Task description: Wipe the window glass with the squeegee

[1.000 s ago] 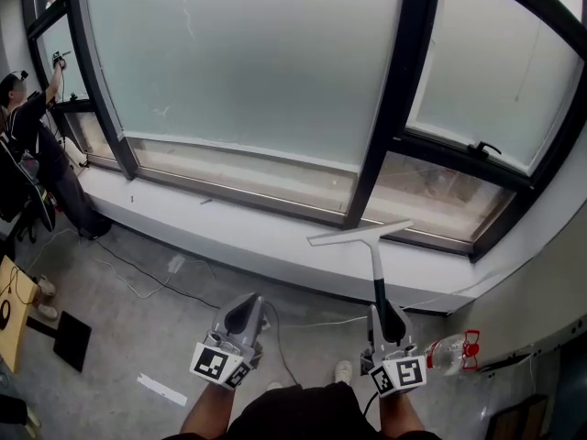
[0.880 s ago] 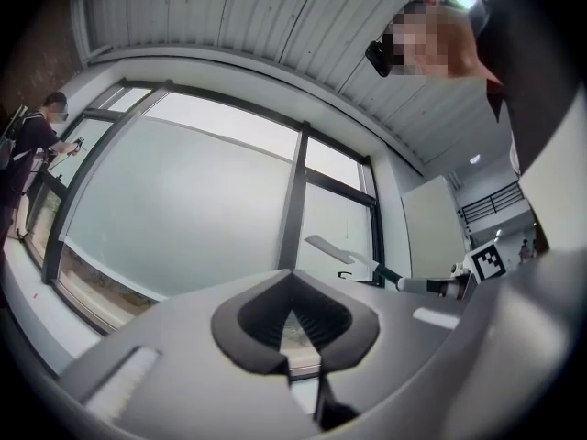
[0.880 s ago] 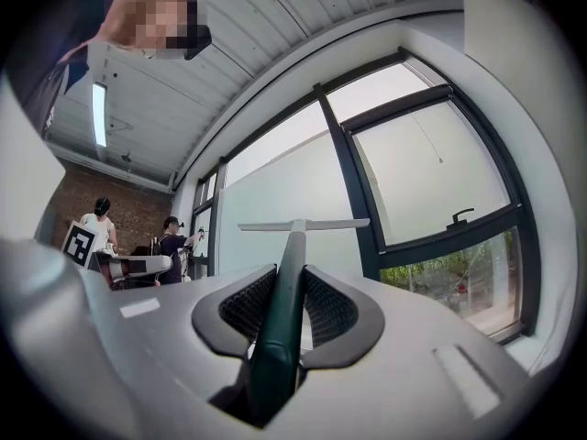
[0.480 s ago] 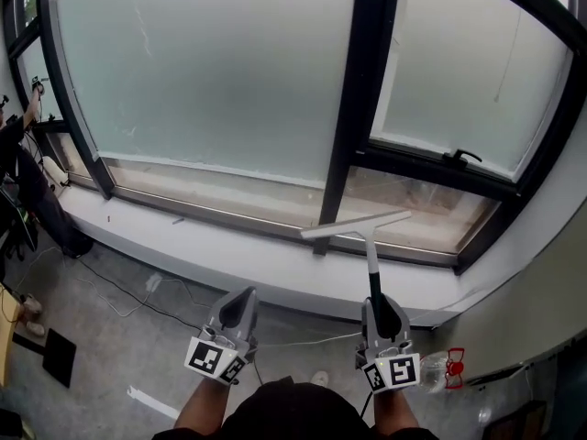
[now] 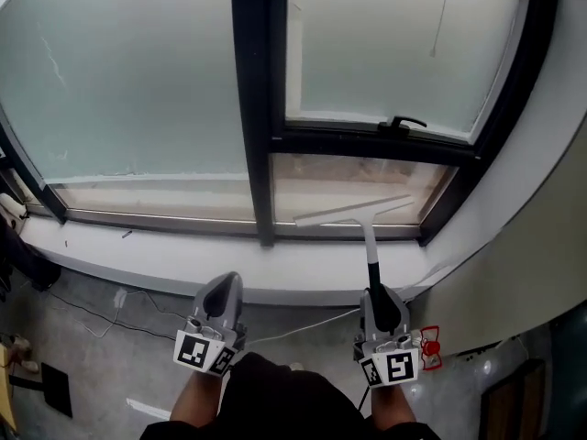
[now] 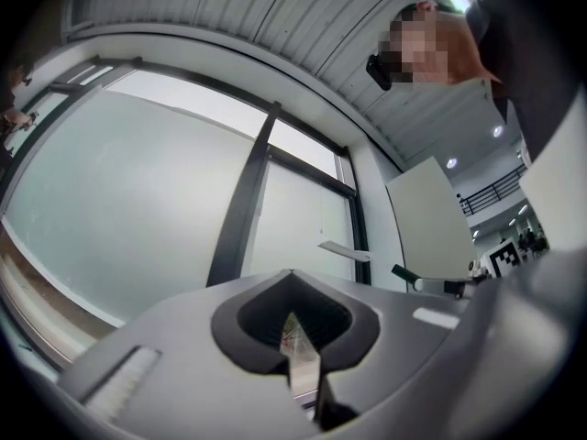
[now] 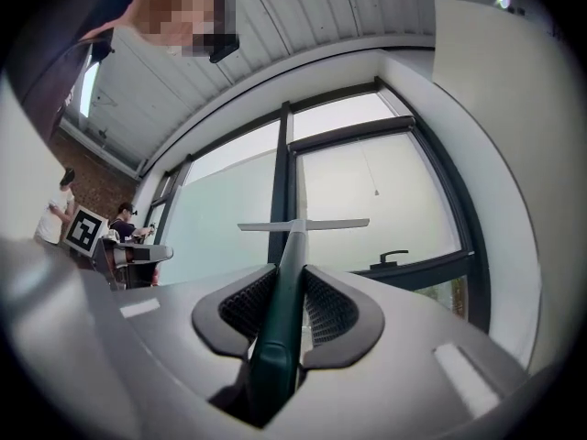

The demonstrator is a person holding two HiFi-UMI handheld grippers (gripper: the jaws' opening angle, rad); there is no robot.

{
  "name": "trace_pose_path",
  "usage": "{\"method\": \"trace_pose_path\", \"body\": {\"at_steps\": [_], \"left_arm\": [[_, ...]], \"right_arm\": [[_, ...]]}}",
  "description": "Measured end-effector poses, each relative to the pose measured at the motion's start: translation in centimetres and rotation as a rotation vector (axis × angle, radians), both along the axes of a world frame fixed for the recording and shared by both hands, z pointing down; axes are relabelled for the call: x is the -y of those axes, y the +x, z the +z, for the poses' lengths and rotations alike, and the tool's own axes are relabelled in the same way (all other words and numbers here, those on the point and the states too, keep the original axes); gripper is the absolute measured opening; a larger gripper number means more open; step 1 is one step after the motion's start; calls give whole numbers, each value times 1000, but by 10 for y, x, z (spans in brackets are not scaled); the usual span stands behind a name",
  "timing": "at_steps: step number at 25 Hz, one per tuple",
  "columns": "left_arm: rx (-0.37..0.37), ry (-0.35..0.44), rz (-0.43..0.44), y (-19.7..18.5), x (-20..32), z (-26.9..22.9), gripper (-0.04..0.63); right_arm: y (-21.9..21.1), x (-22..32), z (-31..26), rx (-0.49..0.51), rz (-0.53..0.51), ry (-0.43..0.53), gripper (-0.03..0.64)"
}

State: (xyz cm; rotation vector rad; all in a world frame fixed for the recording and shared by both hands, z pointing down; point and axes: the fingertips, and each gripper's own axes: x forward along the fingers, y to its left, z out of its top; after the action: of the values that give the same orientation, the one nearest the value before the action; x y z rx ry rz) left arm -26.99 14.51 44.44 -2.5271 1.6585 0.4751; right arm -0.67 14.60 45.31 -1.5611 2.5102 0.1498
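The right gripper clamps the squeegee by its handle, blade poised before the lower pane, apparently off the glass. The left gripper rides closed, empty. A clean pass likely needs the blade raised, pressed flat, drawn steadily down.

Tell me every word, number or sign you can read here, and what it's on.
None: no words or numbers can be read anywhere.
Left tool and right tool: black-and-white square patterns only, no letters.
Squeegee: no visible print.
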Motion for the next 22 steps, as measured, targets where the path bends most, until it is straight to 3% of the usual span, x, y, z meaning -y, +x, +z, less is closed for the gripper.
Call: {"method": "trace_pose_path", "body": {"at_steps": [4, 11, 16, 22], "left_arm": [[7, -3, 79, 34, 22, -4, -2], [10, -10, 107, 57, 60, -1, -2], [-11, -12, 99, 48, 91, 3, -2], [13, 17, 92, 27, 154, -5, -2]], "right_arm": [[34, 4, 10, 44, 59, -14, 95], [50, 27, 17, 40, 89, -42, 95], [36, 63, 13, 8, 76, -29, 95], [2, 127, -14, -23, 82, 34, 95]]}}
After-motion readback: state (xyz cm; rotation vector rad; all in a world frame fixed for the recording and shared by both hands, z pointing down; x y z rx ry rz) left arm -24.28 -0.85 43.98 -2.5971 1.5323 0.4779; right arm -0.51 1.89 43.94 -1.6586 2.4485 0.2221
